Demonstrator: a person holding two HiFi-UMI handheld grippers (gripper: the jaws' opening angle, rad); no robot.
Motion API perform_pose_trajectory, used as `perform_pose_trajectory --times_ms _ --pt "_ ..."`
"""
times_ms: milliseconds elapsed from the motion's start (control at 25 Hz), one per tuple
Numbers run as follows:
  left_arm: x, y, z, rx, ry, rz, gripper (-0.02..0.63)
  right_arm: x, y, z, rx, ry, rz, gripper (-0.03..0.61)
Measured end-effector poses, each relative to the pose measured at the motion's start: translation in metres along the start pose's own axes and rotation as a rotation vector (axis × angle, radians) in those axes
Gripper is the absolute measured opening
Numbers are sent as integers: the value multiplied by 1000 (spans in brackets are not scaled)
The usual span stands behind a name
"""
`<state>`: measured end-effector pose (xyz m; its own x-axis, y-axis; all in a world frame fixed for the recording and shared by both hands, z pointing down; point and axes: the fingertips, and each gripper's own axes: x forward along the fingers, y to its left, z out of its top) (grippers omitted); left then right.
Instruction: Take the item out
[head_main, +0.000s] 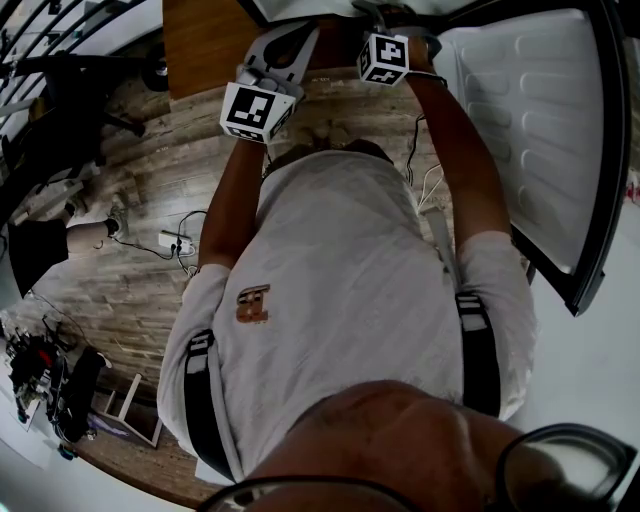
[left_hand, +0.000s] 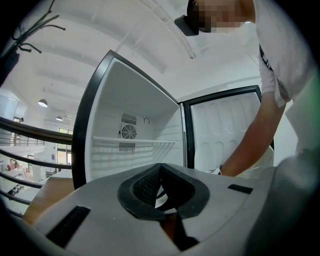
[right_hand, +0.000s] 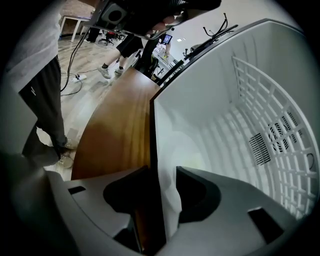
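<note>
A small white fridge (left_hand: 130, 145) stands open, and I see no item inside it, only a wire shelf (left_hand: 135, 143) and a fan grille. Its door (head_main: 540, 130) hangs swung out to the right. My left gripper (left_hand: 160, 167) is shut with nothing in it and hangs in front of the opening, apart from it. My right gripper (right_hand: 163, 172) is open at the fridge's left front corner. The black rim there, with the wooden side panel (right_hand: 120, 130) on one side and the white inner wall (right_hand: 225, 115) on the other, lines up with the gap between its jaws.
In the head view, my own torso and arms fill the middle. A power strip with cables (head_main: 170, 240) lies on the wooden floor to the left. A person's legs (right_hand: 40, 115) stand beside the wooden panel. Chairs and desks stand further back.
</note>
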<state>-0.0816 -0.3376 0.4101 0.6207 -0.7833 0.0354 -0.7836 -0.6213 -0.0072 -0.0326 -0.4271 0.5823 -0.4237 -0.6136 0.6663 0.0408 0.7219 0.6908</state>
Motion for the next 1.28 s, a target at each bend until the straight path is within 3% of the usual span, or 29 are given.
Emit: perform_pose_trajectory --times_ms 320,840,1280 --pt "-2 1 -4 -9 13 0 18 -2 -5 6 -1 -8 -13 95" --pt "-1 -7 -6 -12 12 -14 18 -11 3 8 -72 -6 -39 78" --pt "0 -7 -6 -15 13 -24 18 -24 -12 13 -144 3 -178 46"
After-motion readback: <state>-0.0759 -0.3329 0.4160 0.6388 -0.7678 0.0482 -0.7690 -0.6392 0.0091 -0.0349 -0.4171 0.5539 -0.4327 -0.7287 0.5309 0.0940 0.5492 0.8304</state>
